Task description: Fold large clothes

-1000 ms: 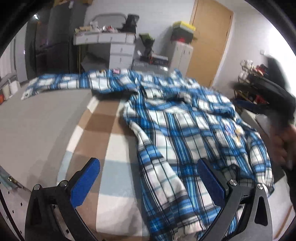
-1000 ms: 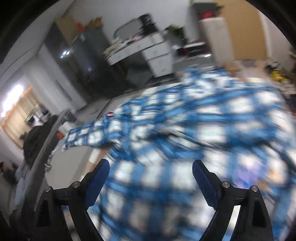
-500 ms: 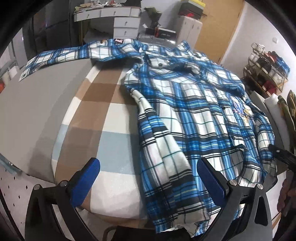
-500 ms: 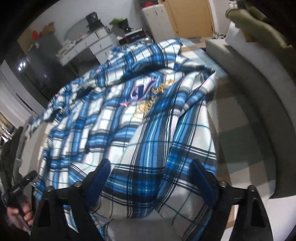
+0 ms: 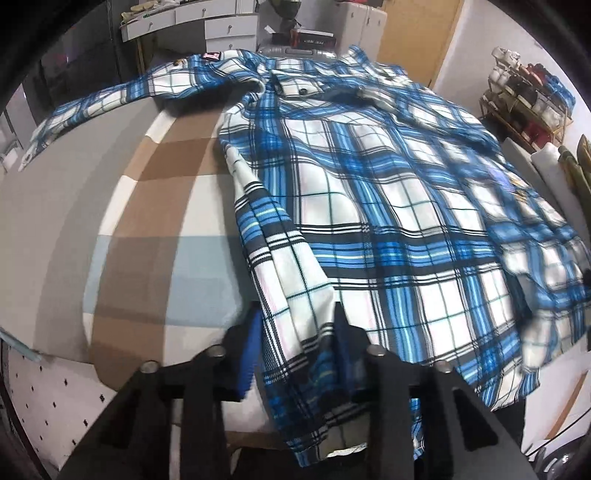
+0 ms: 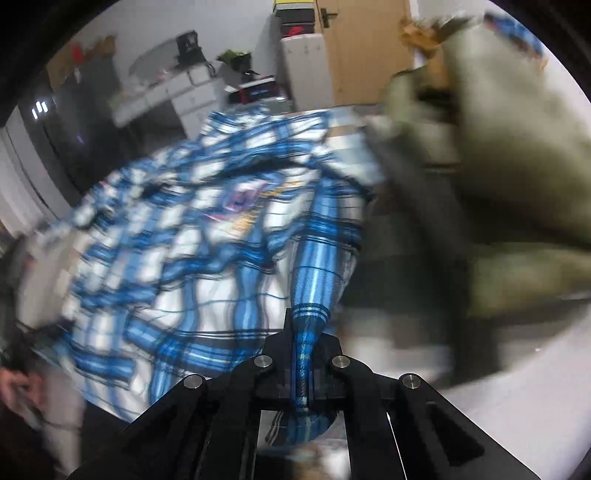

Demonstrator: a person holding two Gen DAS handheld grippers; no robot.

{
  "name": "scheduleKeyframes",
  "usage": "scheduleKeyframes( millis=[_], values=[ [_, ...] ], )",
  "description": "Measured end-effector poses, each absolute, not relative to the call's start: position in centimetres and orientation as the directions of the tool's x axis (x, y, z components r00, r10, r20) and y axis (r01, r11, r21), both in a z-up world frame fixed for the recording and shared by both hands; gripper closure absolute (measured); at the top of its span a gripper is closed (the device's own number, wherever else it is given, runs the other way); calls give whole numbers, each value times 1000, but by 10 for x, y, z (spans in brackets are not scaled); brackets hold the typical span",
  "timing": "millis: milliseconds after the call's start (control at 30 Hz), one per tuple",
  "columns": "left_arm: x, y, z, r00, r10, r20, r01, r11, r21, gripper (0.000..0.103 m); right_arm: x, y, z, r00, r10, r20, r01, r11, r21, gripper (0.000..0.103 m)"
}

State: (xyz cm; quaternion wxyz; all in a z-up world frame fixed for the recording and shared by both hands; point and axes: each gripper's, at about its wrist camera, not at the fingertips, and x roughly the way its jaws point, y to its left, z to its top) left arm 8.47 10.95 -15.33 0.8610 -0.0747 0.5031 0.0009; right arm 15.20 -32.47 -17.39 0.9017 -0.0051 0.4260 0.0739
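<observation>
A large blue, white and black plaid shirt lies spread on a bed with a brown, white and pale blue checked cover. One sleeve stretches to the far left. My left gripper is shut on the shirt's near hem at the bed's front edge. My right gripper is shut on a bunched strip of the same shirt, which is blurred in the right wrist view.
An olive-green cushion or sofa stands close on the right. White drawers, a wooden door and a shelf of shoes stand beyond the bed. A hand shows at the lower left in the right wrist view.
Both grippers were open above the shirt; both have moved down to its near edge and closed on the fabric. The right wrist view has swung and blurred.
</observation>
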Motion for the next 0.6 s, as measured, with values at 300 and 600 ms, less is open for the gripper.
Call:
scheduleKeyframes(
  millis=[300,600],
  values=[
    [75,131,-145,503,-41,-863,-134,983,-124,78,149,-331,-219,523,93,-847,-156,988,12,93],
    [73,146,-150,504,-125,-855,-152,961,-230,40,157,-335,-224,548,215,-808,-145,976,162,84]
  ],
)
